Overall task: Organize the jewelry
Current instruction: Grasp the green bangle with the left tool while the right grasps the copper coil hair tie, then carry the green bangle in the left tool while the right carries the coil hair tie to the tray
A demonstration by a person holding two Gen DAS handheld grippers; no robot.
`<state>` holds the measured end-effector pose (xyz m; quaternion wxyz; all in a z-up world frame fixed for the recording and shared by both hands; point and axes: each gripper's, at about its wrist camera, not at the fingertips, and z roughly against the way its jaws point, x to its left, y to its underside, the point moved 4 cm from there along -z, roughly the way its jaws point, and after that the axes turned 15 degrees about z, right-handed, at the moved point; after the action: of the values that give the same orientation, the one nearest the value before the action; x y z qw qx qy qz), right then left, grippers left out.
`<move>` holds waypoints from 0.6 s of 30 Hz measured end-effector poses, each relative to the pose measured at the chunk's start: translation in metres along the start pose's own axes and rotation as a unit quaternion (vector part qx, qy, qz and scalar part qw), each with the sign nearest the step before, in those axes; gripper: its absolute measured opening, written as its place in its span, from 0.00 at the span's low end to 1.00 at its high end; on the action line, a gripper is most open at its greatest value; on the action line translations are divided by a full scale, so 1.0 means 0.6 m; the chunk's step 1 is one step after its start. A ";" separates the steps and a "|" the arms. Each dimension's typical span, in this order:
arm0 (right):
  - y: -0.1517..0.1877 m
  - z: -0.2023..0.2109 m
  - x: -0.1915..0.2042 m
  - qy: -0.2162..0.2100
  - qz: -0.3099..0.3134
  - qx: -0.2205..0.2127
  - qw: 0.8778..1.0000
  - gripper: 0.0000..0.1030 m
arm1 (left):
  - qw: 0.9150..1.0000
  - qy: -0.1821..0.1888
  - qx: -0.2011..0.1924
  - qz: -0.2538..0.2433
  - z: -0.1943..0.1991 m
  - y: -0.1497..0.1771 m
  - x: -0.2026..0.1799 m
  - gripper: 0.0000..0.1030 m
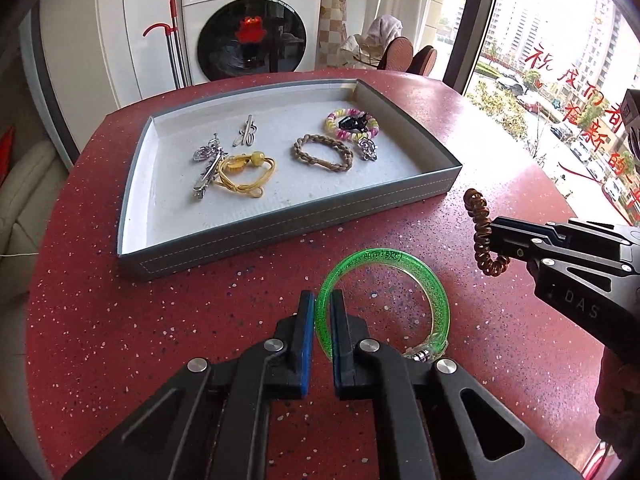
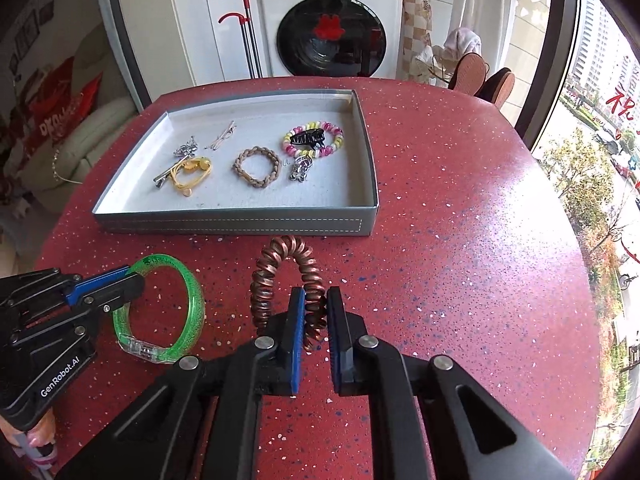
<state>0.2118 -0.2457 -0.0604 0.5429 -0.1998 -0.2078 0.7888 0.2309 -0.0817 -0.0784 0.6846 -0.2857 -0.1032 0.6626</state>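
While both pieces are gripped, the step is carry-to-tray. Left gripper [image 1: 322,310] has its fingers pinched narrow on the green bangle [image 1: 434,296] rim, bangle just off the red bench [image 1: 120,340] at 6 o'clock of the tray [image 1: 280,216]. Right gripper [image 2: 316,312] fingers are clamped on the copper coil hair tie [image 2: 280,264], its loop sticking up, near the tray's front wall at 5 o'clock. Next, I judge: lift both over the front wall, release on bare liner, clear of the braided band [image 2: 256,168].

white washing machine [image 2: 330,24] behind red speckled table [image 2: 460,184]; daylit window [image 2: 600,100] at right.
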 end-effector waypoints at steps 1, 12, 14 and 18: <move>-0.002 0.004 0.000 -0.003 -0.002 -0.003 1.000 0.11 | 1.000 0.002 -0.004 0.001 0.007 -0.002 0.002 0.25; -0.050 0.026 0.005 -0.021 -0.013 -0.029 0.999 0.11 | 0.999 0.005 -0.038 0.022 0.053 -0.050 0.040 0.25; -0.058 0.027 0.009 -0.024 -0.012 -0.032 0.999 0.11 | 0.999 0.004 -0.041 0.026 0.053 -0.059 0.045 0.25; -0.072 0.025 0.013 -0.029 -0.013 -0.035 0.999 0.11 | 0.998 0.002 -0.046 0.032 0.056 -0.069 0.054 0.25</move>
<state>0.2348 -0.2258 -0.0251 0.5393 -0.1934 -0.2536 0.7794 0.2519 -0.0404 -0.0369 0.6496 -0.3209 -0.1233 0.6781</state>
